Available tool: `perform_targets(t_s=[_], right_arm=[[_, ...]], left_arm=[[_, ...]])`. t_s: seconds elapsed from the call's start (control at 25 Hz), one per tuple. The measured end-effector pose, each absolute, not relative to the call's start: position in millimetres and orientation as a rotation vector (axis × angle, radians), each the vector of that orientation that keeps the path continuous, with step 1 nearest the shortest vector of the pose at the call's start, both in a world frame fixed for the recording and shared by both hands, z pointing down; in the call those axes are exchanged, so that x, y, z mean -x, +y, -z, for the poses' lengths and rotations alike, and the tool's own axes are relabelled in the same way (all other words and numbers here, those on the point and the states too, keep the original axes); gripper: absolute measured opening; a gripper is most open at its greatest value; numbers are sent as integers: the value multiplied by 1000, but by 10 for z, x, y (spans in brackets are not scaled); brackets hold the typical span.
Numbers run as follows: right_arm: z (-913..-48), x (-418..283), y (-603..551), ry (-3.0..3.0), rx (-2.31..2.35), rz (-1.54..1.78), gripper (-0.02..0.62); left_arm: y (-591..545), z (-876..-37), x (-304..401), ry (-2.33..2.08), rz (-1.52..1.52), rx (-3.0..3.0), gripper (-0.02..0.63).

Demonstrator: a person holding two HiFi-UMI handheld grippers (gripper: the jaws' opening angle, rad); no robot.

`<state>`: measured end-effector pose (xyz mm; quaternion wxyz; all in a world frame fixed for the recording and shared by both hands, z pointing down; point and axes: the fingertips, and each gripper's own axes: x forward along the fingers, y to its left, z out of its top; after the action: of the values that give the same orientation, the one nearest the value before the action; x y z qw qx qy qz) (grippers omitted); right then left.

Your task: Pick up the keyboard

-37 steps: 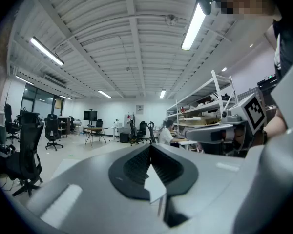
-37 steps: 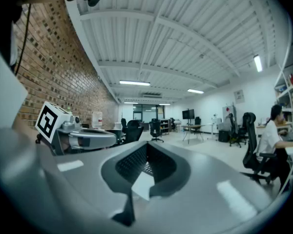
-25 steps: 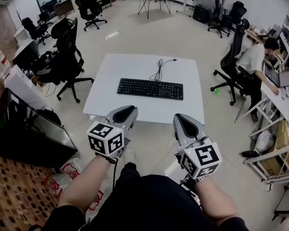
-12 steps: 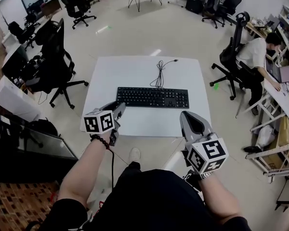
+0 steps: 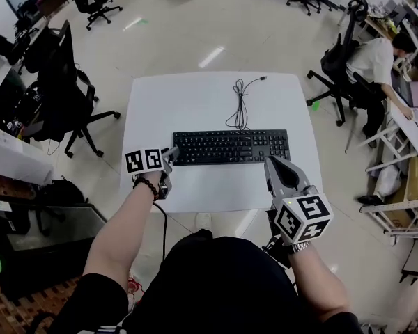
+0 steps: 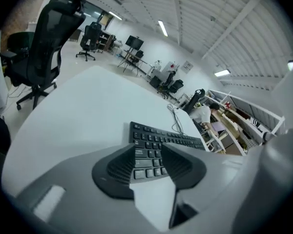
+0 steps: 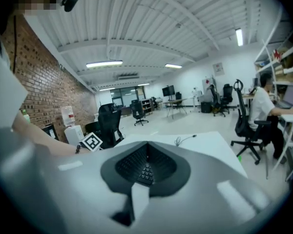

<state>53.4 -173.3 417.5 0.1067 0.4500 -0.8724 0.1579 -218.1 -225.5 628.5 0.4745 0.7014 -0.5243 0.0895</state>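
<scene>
A black keyboard [image 5: 230,147] lies across the middle of a white table [image 5: 195,96], its black cable [image 5: 242,103] coiled behind it. My left gripper [image 5: 170,156] hangs low at the keyboard's left end, its jaws opening. In the left gripper view the keyboard [image 6: 173,138] shows through the gap of the left gripper [image 6: 149,152], with the pads off it. My right gripper [image 5: 281,171] is shut, just before the keyboard's right front corner. The right gripper view shows the right gripper [image 7: 146,152] with only a few keys of the keyboard [image 7: 145,172] below its tips.
A black office chair [image 5: 56,82] stands left of the table. Another chair [image 5: 338,61] and a seated person [image 5: 380,58] at a desk are on the right. The table's near edge [image 5: 216,207] runs just before my grippers.
Both grippers moved forward to the keyboard. The left one dropped to the keyboard's left end and its jaws spread. The right one advanced toward the right end, still shut.
</scene>
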Motion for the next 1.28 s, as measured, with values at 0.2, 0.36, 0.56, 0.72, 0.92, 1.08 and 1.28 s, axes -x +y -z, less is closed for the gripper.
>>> perform_targets(t_s=[0.2,0.36,0.56,0.72,0.92,1.08,1.28], right_arm=[[-4384,-497,-1946,-2510,-1369,-539,2],[-4488,-485,-2086,-2480,-1395,-577,3],[-4572,-466,-2207,-2463,-1414,-620,3],[-4647,-416,-2241,-2458,-1406,-654,3],[-4763,-409,-2256,-2443,-1400,-726,3],[-4953,-434,-2245,-2413,-1392,-857,3],[-5234,-564,-2196,-2361,-1415,-1086,22]], left_arm=[[-2441,-6624,2202,-1182,-222,-1648,147],[-2473,-6766,2194,-1126,-238,-1625,147],[-2471,-6791,2157,-1077,-239,-1619,135],[-2446,-6755,2159,-1069,-249,-1617,127],[-2414,-6564,2150,-1062,-240,-1633,103],[-2395,-6340,2141,-1059,-231,-1658,94],[-2385,-6028,2096,-1065,-214,-1687,87]])
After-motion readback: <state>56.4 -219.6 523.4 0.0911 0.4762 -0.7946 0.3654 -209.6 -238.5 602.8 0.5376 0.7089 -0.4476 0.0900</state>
